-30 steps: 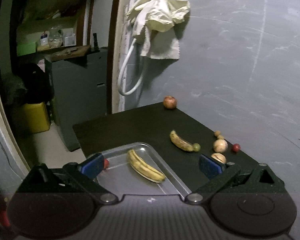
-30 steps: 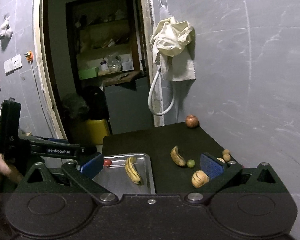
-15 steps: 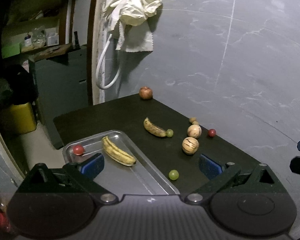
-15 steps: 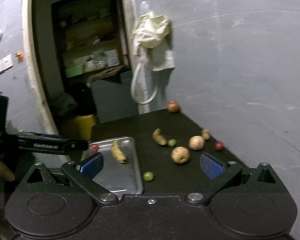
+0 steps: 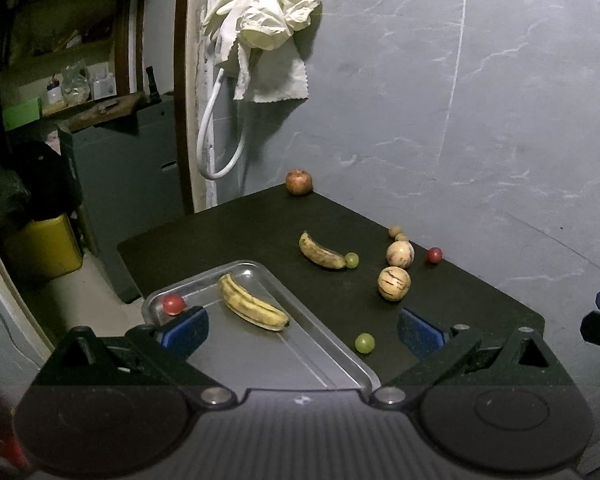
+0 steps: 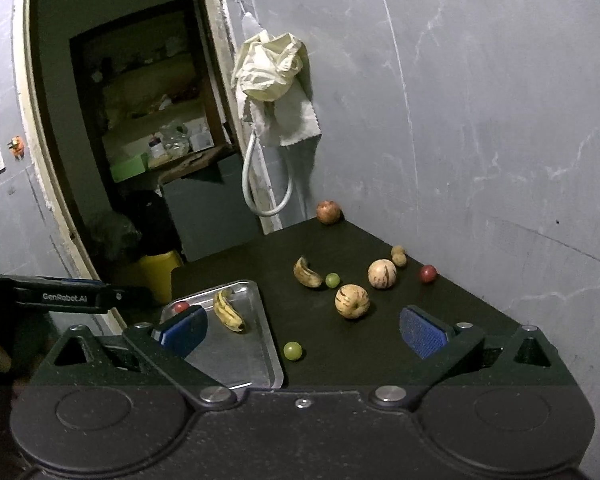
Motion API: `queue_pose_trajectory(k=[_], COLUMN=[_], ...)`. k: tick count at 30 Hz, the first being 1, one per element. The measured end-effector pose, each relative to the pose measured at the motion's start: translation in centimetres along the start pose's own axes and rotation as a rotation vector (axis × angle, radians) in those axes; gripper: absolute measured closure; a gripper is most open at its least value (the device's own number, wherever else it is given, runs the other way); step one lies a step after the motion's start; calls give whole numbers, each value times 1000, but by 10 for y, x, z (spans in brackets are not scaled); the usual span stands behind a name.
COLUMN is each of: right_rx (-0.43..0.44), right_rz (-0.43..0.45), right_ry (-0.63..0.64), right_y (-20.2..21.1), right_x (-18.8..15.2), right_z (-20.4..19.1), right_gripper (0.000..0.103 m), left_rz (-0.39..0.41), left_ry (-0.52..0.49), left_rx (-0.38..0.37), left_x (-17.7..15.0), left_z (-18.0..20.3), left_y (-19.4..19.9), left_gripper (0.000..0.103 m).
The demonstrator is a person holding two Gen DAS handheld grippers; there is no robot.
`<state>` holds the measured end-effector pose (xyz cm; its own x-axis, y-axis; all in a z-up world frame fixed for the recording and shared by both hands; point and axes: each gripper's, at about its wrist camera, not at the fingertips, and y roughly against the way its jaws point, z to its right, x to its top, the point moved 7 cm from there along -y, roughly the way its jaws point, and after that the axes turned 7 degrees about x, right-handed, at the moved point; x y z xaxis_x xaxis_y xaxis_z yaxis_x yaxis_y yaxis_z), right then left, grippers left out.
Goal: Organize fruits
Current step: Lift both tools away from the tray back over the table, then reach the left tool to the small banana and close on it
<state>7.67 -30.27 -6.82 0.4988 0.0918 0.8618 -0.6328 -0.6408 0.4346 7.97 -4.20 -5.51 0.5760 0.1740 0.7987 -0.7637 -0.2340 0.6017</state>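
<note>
A metal tray (image 5: 260, 360) (image 6: 256, 344) on the dark table holds a banana (image 5: 252, 304) (image 6: 228, 312) and a small red fruit (image 5: 173, 304). Loose on the table are a second banana (image 5: 322, 252) (image 6: 306, 274), two striped melons (image 5: 394, 283) (image 6: 352, 301), green grapes (image 5: 365, 343) (image 6: 293, 350), a red fruit (image 5: 434, 255) and a pomegranate (image 5: 299, 182) at the far corner. My left gripper (image 5: 302, 326) is open and empty above the tray's near end. My right gripper (image 6: 302, 330) is open and empty above the table's near edge.
The dark table (image 5: 240, 232) stands against a grey wall on the right. A cloth (image 5: 268, 28) and a white hose hang by the door frame. A yellow container (image 5: 44, 248) stands on the floor to the left. Small brown fruits (image 5: 398, 234) lie by the wall.
Both grippers have pulled back and swung, so more of the table and fruit shows. Both stay open and empty. The fruit has not moved.
</note>
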Motion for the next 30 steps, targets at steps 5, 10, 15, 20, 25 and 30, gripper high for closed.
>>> queue_pose_trajectory(k=[5,10,15,20,25,30], right_rx=[-14,-25,-74,-106,-120,-139], right_rz=[-26,-74,-109,-150,-196,-225], right_ry=[-42,-111,-112,-123,-107,-126], right_y=[-21,-47,-76,-110,-141,-161], right_x=[3,3,4,3,0,-5], right_z=[3,5,2,0,-4,-3], right_gripper=[1,1,1,1,1,1], left_rz=[-15,-47,-78,-108,-139,-108], left_ry=[-3,-5,-27,-49,-79,-263], left_rx=[-33,-73,-116,-147,-187,-296], left_x=[11,22,34,43,52,65], left_z=[-6,-12,-15,-17,-14,1], left_y=[-26,-61,-100,-135,-173,-208], left_gripper=[1,1,1,1,1,1])
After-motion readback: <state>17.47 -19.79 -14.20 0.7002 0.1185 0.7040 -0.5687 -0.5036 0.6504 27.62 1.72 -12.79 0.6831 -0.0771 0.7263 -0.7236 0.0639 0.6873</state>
